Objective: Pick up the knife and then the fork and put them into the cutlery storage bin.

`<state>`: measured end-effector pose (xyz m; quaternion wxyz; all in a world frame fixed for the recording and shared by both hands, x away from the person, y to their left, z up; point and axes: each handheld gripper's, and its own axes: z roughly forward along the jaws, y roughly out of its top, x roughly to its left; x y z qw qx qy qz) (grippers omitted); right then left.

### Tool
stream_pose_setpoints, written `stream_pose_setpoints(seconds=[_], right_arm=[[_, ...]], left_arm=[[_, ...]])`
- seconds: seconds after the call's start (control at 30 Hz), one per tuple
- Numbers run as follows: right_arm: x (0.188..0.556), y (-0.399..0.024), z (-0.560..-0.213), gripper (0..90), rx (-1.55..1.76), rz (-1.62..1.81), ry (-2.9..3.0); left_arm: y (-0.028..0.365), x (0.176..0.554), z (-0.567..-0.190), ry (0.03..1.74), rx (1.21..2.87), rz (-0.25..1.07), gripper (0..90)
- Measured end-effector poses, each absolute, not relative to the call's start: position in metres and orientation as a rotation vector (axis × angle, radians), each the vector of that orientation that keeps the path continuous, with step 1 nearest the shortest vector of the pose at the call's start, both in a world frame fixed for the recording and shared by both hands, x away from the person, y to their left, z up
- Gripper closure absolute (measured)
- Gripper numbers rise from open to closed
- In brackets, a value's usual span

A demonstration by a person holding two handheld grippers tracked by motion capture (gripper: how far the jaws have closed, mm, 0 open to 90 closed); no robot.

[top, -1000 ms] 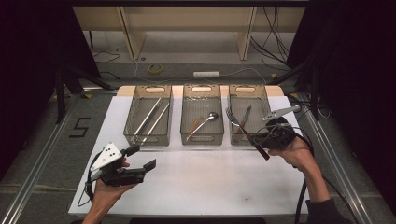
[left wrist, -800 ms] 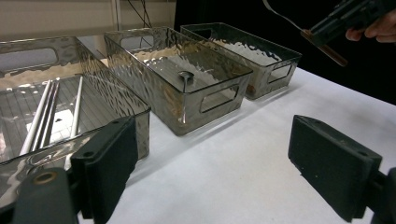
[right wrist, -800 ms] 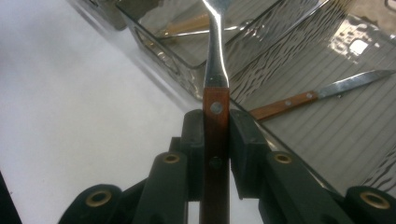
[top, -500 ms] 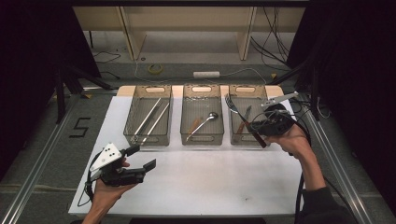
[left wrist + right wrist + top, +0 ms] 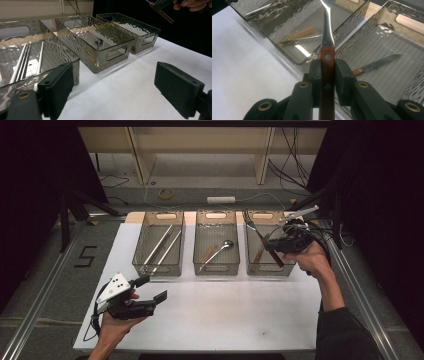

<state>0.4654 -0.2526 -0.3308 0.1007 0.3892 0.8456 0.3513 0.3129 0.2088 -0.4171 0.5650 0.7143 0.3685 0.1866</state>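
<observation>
While clamped in right gripper (image 5: 327, 75), fork (image 5: 261, 239) above right bin's (image 5: 286, 270) rim

You've got a white tabletop (image 5: 210, 315) on a grey floor (image 5: 45, 270), with a black "5" (image 5: 85, 256) marked left of it. Metal rails (image 5: 35, 305) run along both sides. A pale wooden shelf unit (image 5: 200, 145) stands behind, with cables (image 5: 295, 165), a tape roll (image 5: 166, 193); dark curtains (image 5: 380, 195) flank.
</observation>
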Motion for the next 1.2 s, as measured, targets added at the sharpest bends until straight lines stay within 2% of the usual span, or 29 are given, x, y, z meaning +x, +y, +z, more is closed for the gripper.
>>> stream_pose_setpoints(seconds=[1.2], right_arm=[[0.511, -0.259, -0.342, 77.4, 1.345, 1.021, 2.376]], left_arm=[[0.209, 0.313, -0.417, 0.868, 1.681, 0.441, 15.5]])
